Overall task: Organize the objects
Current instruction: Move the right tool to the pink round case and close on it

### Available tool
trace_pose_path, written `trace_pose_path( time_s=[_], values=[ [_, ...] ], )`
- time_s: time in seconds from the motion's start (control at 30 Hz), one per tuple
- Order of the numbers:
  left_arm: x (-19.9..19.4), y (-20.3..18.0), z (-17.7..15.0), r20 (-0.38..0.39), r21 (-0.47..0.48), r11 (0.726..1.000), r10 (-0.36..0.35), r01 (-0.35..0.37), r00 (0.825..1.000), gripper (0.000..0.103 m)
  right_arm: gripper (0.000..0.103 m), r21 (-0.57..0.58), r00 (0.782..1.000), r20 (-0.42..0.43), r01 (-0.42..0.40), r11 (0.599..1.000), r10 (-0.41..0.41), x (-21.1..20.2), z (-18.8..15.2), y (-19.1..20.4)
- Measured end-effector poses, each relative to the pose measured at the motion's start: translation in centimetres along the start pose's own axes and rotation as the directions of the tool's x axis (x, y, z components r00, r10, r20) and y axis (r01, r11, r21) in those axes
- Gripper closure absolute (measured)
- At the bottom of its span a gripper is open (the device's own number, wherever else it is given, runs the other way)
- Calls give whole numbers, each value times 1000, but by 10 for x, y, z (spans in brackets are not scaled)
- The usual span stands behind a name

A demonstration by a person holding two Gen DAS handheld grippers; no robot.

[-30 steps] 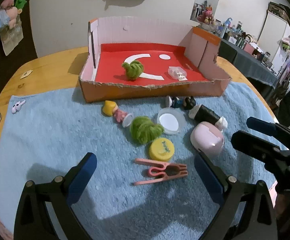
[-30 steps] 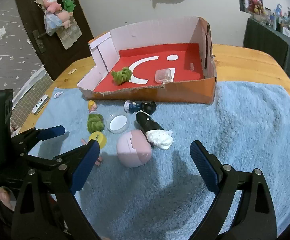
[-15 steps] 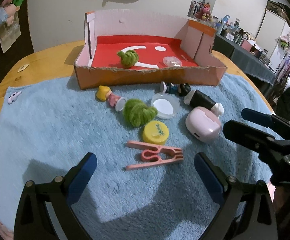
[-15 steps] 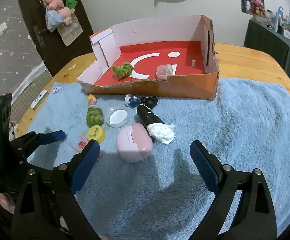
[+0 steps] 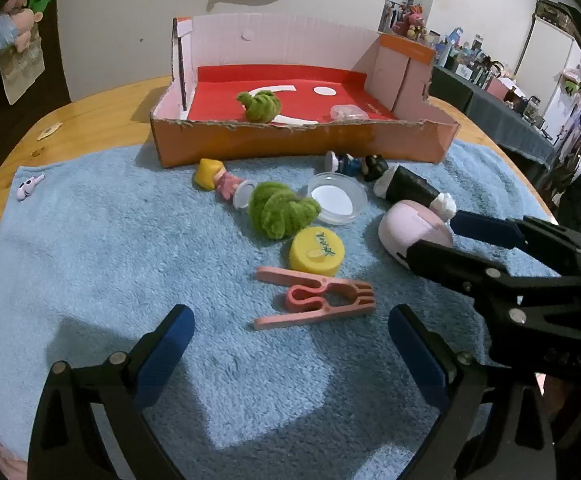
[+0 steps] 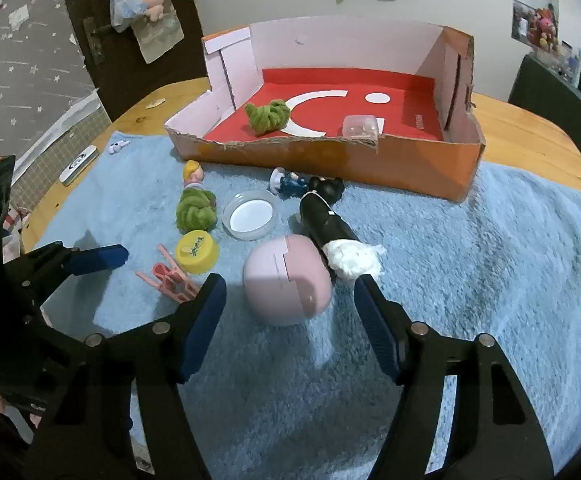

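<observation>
The right hand-held gripper (image 6: pixel 290 308) sits low in the right wrist frame with its blue pads on either side of the pink rounded case (image 6: pixel 288 280), and its jaws have just been closing. The case lies between them, yet a gap shows on each side, so nothing is gripped. That straddling pose reads as a lineup for a pick.

The case rests on the blue towel (image 6: pixel 470 280) at mid-frame, touching the black tube with the white wad at its end (image 6: pixel 330 224). That neighbour crowds the right pad, which probably explains the narrowed opening.

The left hand-held gripper (image 5: pixel 290 344) hangs wide open at the bottom of the left wrist frame, holding nothing, with the pink clothes peg (image 5: pixel 318 298) just ahead. It looks parked.

Above the peg sit the yellow cap (image 5: pixel 316 250), the green yarn ball (image 5: pixel 280 210) and the clear round lid (image 5: pixel 336 204). The cardboard tray (image 5: pixel 302 144) waits at the top of the frame, already holding another green yarn ball (image 5: pixel 260 106) and a small clear box (image 5: pixel 348 112), whose contents are hard to make out. So the tray seems the destination.
</observation>
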State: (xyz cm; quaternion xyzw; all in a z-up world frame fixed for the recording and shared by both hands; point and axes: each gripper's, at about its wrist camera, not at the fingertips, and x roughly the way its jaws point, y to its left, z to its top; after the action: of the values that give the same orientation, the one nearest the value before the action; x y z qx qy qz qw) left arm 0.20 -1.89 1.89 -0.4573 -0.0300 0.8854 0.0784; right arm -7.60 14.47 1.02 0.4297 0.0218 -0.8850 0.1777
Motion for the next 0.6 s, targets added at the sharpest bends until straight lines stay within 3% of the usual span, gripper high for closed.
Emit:
trace_pose_path(
  time_s=[0.27,0.43,0.5,0.6],
  values=[
    [2,-3,0,15,17,999,32,-32,999,5,38,-42,999,-9,31,999,-31,11,5,2],
    [5,-7,-1,28,37,997,72,-73,997,7,46,-65,999,-11,33,997,-34,18,0,3],
    [4,-6,0,31,33,997,72,-73,997,10,57,-64,1000,-11,22,998,-23,17,0,3],
    [4,-4,1,37,28,997,76,-77,996,16,57,-56,1000,-12,11,998,-12,16,0,4]
  ],
)
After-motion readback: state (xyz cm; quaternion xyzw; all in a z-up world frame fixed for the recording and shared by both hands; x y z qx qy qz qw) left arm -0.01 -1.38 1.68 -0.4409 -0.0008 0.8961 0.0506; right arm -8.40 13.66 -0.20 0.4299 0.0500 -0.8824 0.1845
